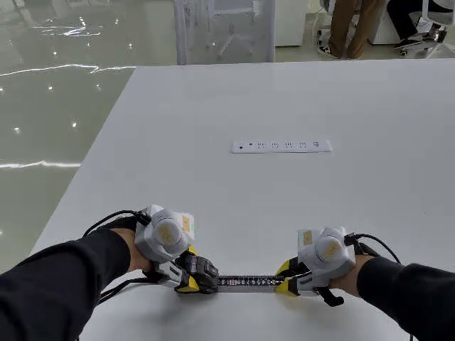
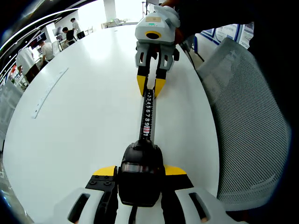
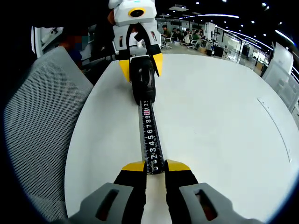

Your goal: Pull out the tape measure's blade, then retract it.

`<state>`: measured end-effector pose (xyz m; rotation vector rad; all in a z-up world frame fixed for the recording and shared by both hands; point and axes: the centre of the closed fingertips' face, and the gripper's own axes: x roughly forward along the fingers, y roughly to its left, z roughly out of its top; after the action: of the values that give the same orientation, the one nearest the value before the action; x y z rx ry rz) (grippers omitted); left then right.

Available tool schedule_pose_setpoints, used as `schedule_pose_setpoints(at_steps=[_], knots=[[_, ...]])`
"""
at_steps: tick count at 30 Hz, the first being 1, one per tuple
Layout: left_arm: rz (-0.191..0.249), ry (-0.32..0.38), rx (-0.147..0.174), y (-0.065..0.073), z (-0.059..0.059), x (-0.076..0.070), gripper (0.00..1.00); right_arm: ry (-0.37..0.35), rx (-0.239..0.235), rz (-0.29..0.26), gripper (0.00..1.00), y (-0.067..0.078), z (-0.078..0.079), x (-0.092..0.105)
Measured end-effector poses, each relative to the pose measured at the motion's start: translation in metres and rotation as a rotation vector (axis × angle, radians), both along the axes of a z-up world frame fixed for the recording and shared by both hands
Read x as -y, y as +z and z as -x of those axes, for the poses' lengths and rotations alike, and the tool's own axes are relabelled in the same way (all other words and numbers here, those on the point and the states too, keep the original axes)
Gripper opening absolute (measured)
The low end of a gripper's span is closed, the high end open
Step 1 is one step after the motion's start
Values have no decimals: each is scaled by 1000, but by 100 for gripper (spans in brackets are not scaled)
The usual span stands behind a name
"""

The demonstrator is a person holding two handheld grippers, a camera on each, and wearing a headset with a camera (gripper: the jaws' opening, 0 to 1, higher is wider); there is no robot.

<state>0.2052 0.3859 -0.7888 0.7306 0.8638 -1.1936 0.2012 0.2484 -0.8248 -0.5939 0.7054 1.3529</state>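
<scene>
Dark sleeves (image 1: 64, 273) are seen nearest the head camera, one at each lower corner, each ending in a gripper at the near edge of the white bench (image 1: 284, 92). The tape measure (image 1: 200, 273) is clamped by its black body between the yellow-tipped jaws of the left gripper (image 1: 190, 275), which are closed against its sides. It is held low over the bench; contact with the surface cannot be told. The blade (image 1: 250, 282) runs from the case straight across to the right gripper (image 1: 288, 278), whose jaws are pinched narrow on the blade's end. Only a short stretch of printed numbers is exposed between the two grippers.

The pull-out step is judged to be in hand and only partly done. If more blade is wanted, the grippers would have to be drawn further apart along the blade's line with the case kept steady. For the retraction, the end would best be guided back toward the case rather than let go, so that it does not snap in.

Counted: two grippers, one tape measure with one blade, one flat white strip (image 1: 281, 145) lying well apart further up the bench, and one mesh chair (image 2: 243, 130) beside the bench.
</scene>
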Motion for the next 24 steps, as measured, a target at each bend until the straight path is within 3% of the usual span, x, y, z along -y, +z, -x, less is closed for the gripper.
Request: schedule_pose_setpoints(at_steps=[24], knots=[[-4, 13, -5, 0, 0, 0, 32, -7, -4, 9, 10, 0, 0, 18]])
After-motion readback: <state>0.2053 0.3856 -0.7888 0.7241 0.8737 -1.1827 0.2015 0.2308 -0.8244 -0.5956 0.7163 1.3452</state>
